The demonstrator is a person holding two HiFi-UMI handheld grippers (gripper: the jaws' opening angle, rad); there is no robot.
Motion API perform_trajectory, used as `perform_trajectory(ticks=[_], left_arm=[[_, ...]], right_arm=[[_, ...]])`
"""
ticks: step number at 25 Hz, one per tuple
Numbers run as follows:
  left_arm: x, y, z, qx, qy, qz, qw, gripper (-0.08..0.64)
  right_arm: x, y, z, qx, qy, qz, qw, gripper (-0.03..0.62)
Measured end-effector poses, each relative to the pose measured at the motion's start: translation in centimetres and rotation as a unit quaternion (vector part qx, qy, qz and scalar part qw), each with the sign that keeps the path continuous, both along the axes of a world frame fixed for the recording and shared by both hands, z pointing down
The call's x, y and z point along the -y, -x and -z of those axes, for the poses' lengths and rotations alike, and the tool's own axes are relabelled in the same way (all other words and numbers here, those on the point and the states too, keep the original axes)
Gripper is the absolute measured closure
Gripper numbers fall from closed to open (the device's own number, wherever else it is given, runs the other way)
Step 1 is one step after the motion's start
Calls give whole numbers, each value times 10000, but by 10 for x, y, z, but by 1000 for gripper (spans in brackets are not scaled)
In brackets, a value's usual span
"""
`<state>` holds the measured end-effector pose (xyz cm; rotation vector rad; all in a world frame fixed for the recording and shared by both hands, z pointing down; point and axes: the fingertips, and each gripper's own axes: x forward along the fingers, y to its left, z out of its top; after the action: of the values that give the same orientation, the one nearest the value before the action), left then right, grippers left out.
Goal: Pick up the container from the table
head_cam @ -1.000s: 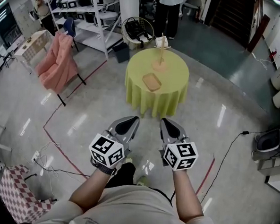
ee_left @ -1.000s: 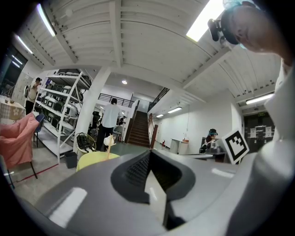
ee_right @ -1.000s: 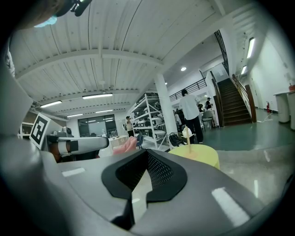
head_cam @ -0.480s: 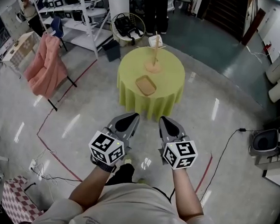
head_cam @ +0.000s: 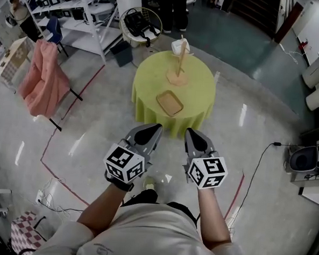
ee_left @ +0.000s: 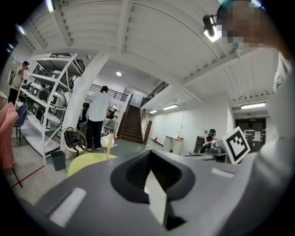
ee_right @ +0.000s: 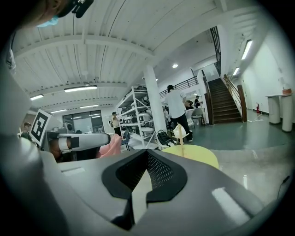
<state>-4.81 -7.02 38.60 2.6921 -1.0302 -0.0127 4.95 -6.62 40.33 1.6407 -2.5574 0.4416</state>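
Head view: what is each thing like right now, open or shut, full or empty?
left gripper: shut, empty.
right gripper: shut, empty.
wooden tray: flat on the table, empty, not yet picked up.
round table: covered with a yellow-green cloth.
white cup: hanging on the wooden stand.

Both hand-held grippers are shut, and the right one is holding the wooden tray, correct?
Not quite. The right hand-held gripper is shut but empty. The head view shows the wooden tray lying on the yellow-green table, ahead of both grippers. The left hand-held gripper is shut too.
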Motion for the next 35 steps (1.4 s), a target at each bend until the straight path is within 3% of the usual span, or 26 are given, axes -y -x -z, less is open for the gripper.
perform_trajectory(ticks=[9,18,26,35], left_arm=[[52,10,-31,-54,298,-155,9994,554],[110,-18,-59,17,351,-151,9993,554],[175,-47,-95,162,529,84,9984,554],[225,-64,-145,394,835,376,9950,554]], right_arm=[[53,4,-30,-204,197,-302,9991,581],[124,-16,-71,-290,501,-123,9982,580],[192,-37,-135,-516,1081,320,9923,578],[245,-51,-223,-703,1953,681,9759,549]])
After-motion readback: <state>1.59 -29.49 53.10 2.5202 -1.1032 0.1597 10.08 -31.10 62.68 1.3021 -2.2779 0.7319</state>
